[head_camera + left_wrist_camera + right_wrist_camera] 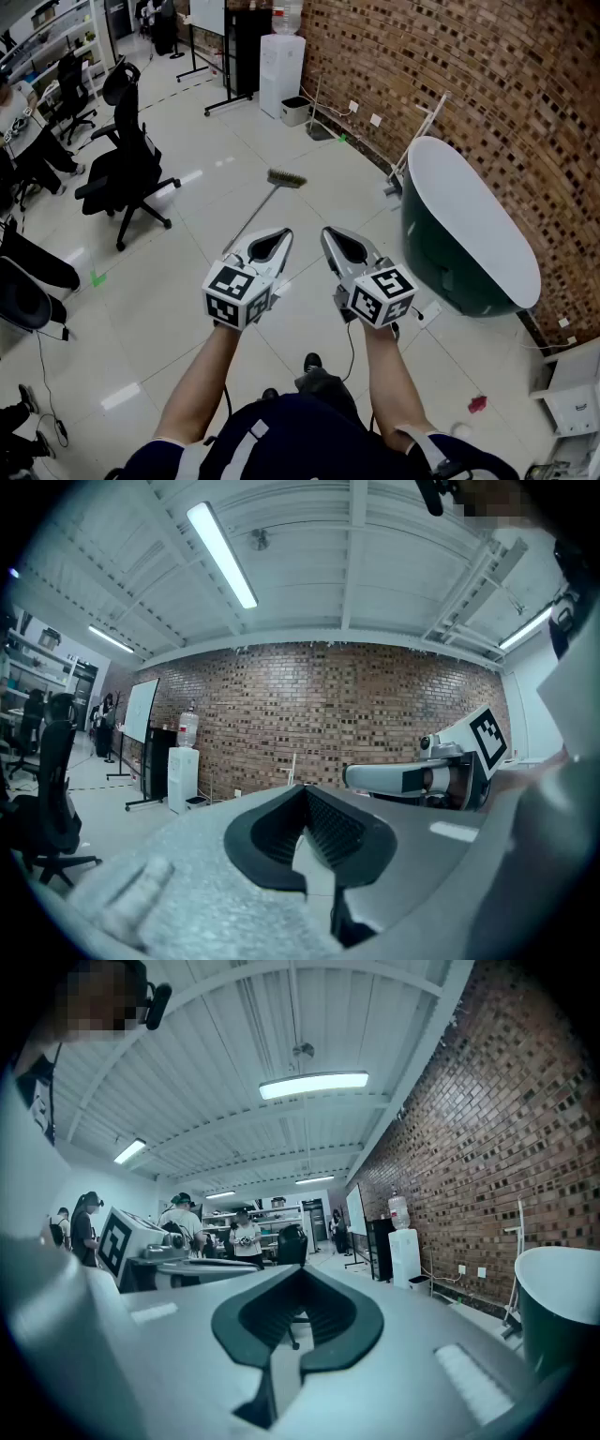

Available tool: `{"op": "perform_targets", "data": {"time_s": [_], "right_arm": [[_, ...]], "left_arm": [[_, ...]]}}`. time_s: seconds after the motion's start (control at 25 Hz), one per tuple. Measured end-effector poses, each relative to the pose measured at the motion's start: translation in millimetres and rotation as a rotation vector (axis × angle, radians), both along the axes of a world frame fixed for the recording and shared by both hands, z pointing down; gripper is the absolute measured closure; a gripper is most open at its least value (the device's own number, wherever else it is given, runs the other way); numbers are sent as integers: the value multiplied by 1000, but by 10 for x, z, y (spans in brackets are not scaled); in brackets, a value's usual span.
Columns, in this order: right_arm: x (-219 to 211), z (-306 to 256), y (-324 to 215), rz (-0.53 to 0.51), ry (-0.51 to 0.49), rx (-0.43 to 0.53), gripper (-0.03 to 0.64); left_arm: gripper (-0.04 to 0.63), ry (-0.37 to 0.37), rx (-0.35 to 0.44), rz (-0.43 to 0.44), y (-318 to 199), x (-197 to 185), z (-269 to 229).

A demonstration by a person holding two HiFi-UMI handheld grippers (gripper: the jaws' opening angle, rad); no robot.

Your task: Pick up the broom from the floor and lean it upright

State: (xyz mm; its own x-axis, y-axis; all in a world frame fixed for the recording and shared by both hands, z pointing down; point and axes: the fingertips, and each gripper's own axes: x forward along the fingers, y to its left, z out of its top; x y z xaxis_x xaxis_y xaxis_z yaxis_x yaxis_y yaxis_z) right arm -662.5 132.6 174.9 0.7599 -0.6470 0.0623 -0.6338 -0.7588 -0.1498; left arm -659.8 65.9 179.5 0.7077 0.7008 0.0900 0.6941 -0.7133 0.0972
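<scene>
Plainly, both grippers are clenched on nothing: the left gripper [284, 232] and the right gripper [329, 232] are held level, side by side. The broom [265, 204] lies flat on the floor, ahead of and below the left gripper, brush end farthest. I'd open the jaws first, dip down, then grasp mid-handle.

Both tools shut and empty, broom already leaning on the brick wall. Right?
Not quite. The broom isn't leaning on the brick wall. The head view shows it lying flat on the floor, just ahead of the left tool. The rest holds: left tool and right tool are both shut and empty.
</scene>
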Motion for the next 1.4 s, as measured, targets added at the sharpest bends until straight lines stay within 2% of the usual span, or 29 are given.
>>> {"op": "perform_targets", "data": {"time_s": [0.24, 0.48, 0.64, 0.8, 1.04, 1.2, 1.4], "right_arm": [[591, 48, 294, -13, 5, 1, 612], [1109, 123, 668, -48, -12, 6, 612], [1528, 73, 912, -61, 6, -10, 612], [1952, -24, 1081, -61, 26, -20, 612], [2664, 57, 1140, -59, 26, -45, 612], [3232, 244, 1046, -63, 8, -82, 612], [4000, 341, 913, -53, -31, -120, 612]], "left_arm": [[595, 38, -5, -32, 283, 556, -13], [595, 22, 16, -65, 648, 1089, 48], [595, 36, 29, -78, 862, 1517, 14], [595, 19, 26, -74, 1027, 1904, -75], [595, 36, 0, -86, 1029, 2634, 84], [595, 41, 12, -93, 954, 3255, 259], [595, 42, 8, -55, 906, 4048, 351]]}}
